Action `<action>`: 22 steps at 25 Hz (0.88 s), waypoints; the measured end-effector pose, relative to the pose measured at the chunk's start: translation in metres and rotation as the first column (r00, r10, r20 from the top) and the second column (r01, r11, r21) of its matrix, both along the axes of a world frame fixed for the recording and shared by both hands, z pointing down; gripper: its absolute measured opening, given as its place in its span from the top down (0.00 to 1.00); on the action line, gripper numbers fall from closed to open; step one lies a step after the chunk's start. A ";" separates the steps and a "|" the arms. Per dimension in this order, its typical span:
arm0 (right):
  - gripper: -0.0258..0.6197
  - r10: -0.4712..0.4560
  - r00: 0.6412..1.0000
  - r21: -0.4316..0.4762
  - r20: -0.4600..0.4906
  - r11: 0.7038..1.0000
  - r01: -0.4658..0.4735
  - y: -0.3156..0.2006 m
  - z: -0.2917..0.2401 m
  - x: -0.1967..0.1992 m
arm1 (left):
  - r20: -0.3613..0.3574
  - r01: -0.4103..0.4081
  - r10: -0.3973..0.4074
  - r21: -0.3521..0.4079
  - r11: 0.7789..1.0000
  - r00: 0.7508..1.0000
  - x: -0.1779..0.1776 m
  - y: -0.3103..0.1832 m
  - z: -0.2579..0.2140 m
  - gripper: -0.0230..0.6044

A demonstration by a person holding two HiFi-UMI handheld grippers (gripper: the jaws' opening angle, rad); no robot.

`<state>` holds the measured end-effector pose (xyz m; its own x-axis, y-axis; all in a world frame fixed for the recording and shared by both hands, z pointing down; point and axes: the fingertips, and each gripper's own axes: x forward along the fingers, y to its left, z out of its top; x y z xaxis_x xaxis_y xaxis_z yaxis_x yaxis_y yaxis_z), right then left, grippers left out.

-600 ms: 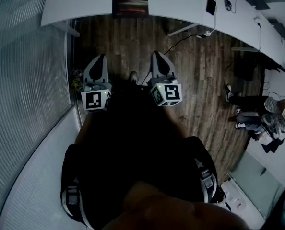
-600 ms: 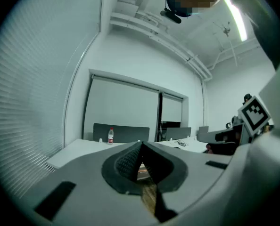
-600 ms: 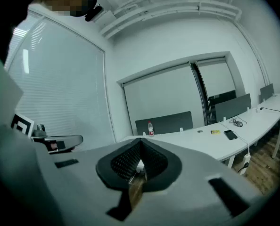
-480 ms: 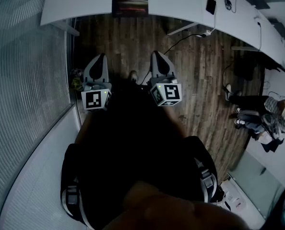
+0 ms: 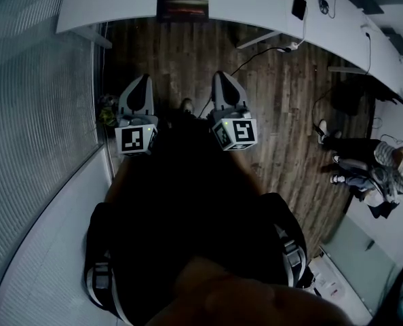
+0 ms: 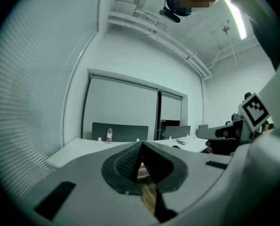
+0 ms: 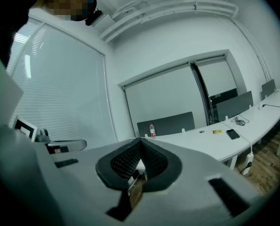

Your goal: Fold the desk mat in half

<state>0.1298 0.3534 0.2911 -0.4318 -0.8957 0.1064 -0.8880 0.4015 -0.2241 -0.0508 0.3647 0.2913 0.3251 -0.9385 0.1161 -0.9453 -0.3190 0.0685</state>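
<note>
**A:** Start close in. What are the tongs doing?

**B:** Both are held low in front of the person's dark clothing, tips pointing forward over the wooden floor [image 5: 276, 94]. The left gripper [image 5: 144, 80] is clenched, its ridged pads meeting at the tip with nothing between them. The right gripper [image 5: 220, 75] is the same: pressed together and empty. They sit side by side, a little apart.

**A:** And the mat?

**B:** Farther out, past a stretch of floor. The desk mat [image 5: 183, 5] is the dark rectangle with a reddish band. It lies flat and unfolded at the near edge of the white desk [image 5: 113, 5], well apart from both grippers. A phone [image 5: 298, 8] lies on the same desk off to the right, clear of the mat.

**A:** So which step is this?

**B:** I'd say the approach. The fold has not begun, and nothing touches the mat.

**A:** What does the next move call for?

**B:** Probably closing the gap to the desk and spreading both sets of jaws on the way. Then each gripper would need to take a corner of one short edge. A flat mat gives little to bite on, so a pad likely has to slide under the edge first.

**A:** Anything beyond the desk?

**B:** A seated person [image 5: 371, 168] at the far right, well away from the work.
</note>
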 end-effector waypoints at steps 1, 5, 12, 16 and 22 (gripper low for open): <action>0.97 -0.002 1.000 0.001 0.002 1.000 0.002 -0.001 0.000 0.003 | 0.001 0.002 -0.002 0.003 1.000 1.000 0.002 -0.001 0.001 0.96; 0.97 -0.013 1.000 0.010 0.000 1.000 0.013 -0.007 0.001 0.020 | 0.021 0.014 -0.014 0.009 1.000 1.000 0.015 -0.005 0.004 0.96; 0.97 -0.059 0.997 0.018 -0.041 0.998 0.059 -0.025 0.011 0.050 | 0.067 0.034 -0.035 0.009 0.999 0.997 0.045 -0.017 0.024 0.96; 0.97 -0.093 0.994 0.037 -0.053 0.995 0.095 -0.041 0.018 0.060 | 0.078 0.055 -0.056 0.024 0.998 0.995 0.056 -0.027 0.034 0.96; 0.97 -0.105 0.993 0.003 -0.056 0.994 0.106 -0.063 0.033 0.063 | 0.093 0.044 -0.042 -0.015 0.999 0.995 0.066 -0.051 0.032 0.96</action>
